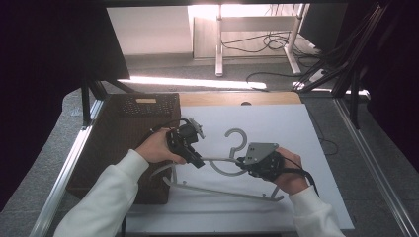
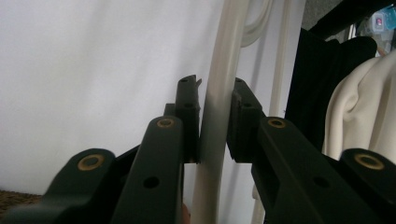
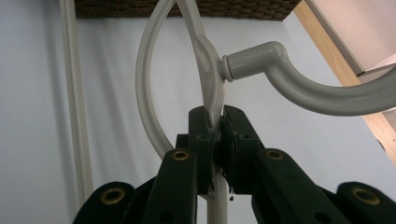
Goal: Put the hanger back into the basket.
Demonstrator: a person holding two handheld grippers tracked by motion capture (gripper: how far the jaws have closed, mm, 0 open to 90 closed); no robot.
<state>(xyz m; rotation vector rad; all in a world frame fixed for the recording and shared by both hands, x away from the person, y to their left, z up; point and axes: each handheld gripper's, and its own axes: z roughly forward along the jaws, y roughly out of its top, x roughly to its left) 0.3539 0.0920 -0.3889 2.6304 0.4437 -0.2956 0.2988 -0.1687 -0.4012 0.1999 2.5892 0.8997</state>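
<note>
One grey plastic hanger (image 1: 225, 170) is lying across the white sheet (image 1: 276, 133) on the bench, its hook pointing far, beside one dark wicker basket (image 1: 126, 143) at the left edge. Two hand-held grippers are working it — the left hand-held gripper (image 1: 195, 159) is clamping one arm, the right hand-held gripper (image 1: 243, 162) is pinched shut on the neck below the hook. Open sheet is lying right and far.

Left tool (image 1: 197, 162) clamped on hanger (image 1: 225, 170), right tool (image 1: 241, 161) clamped opposite, both forearms angled inward
</note>
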